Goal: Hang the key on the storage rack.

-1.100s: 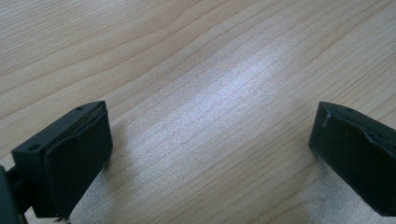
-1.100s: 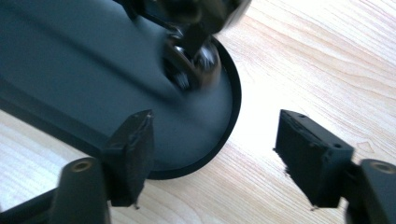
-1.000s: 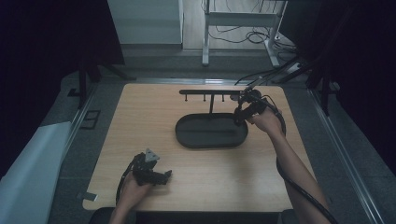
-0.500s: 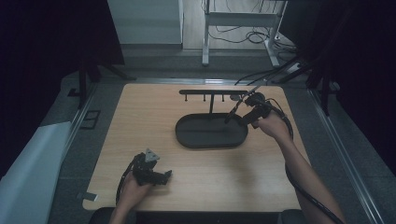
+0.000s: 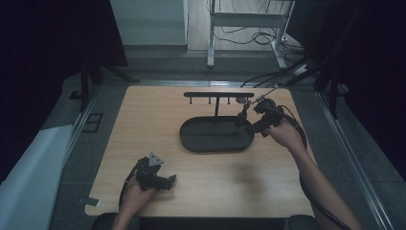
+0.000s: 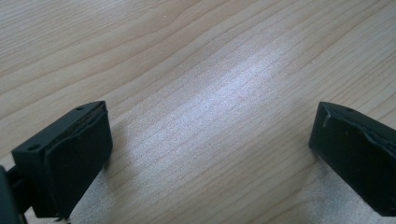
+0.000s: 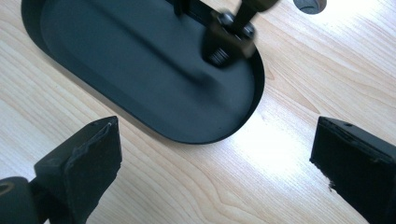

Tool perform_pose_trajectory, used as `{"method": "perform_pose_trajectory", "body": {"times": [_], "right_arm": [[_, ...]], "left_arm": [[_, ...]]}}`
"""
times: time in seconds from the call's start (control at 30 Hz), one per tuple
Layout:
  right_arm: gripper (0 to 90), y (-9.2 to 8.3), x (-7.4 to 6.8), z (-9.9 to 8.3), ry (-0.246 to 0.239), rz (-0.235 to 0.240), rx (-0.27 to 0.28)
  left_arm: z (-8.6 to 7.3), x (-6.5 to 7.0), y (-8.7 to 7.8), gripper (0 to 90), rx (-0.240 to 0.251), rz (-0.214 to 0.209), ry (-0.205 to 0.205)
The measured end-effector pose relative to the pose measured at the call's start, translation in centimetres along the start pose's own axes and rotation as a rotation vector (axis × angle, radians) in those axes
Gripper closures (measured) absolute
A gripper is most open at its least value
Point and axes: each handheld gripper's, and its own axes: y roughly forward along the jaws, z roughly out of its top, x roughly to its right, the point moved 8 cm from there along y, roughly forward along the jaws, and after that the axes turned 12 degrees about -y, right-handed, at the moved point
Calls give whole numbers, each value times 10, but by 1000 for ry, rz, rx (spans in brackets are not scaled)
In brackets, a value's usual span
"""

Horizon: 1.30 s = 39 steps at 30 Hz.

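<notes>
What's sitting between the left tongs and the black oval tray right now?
Nothing: in the high view, bare wooden table runs from the left tongs to the oval tray. The left gripper view shows bare wood too.

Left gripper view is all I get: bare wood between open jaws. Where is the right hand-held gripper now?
Observer: The right hand-held gripper is at the right end of a black oval tray. Its jaws have just been opening, with nothing between them.
Operator: What is closest to it?
Observer: A black bolted piece that seems to hang from the rack over that end of the tray.
Operator: And my left one, seen from above?
Observer: The left hand-held gripper is low over the table near its front edge, well apart from the tray.
</notes>
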Motion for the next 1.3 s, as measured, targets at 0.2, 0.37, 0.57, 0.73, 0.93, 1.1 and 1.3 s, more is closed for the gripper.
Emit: {"method": "perform_pose_trajectory", "body": {"times": [0.2,0.37,0.57,0.73,0.93,1.1,1.3], "right_arm": [[5,-6,-4,-5,-8,0,24],[4,-10,-6,-11,-6,0,39],[3,-15,-5,-27,15,3,60],[4,-15,-5,-39,26,4,59],[4,-13,-6,-57,36,-1,62],[4,-12,-9,-71,46,2,74],[4,-12,-12,-89,52,-5,85]], "left_arm": [[0,0,0,0,1,0,0],[0,0,0,0,1,-1,0],[0,0,0,0,0,0,0],[0,0,0,0,-3,0,5],[0,0,0,0,-3,0,5],[0,0,0,0,-3,0,1],[0,0,0,0,-3,0,5]]}}
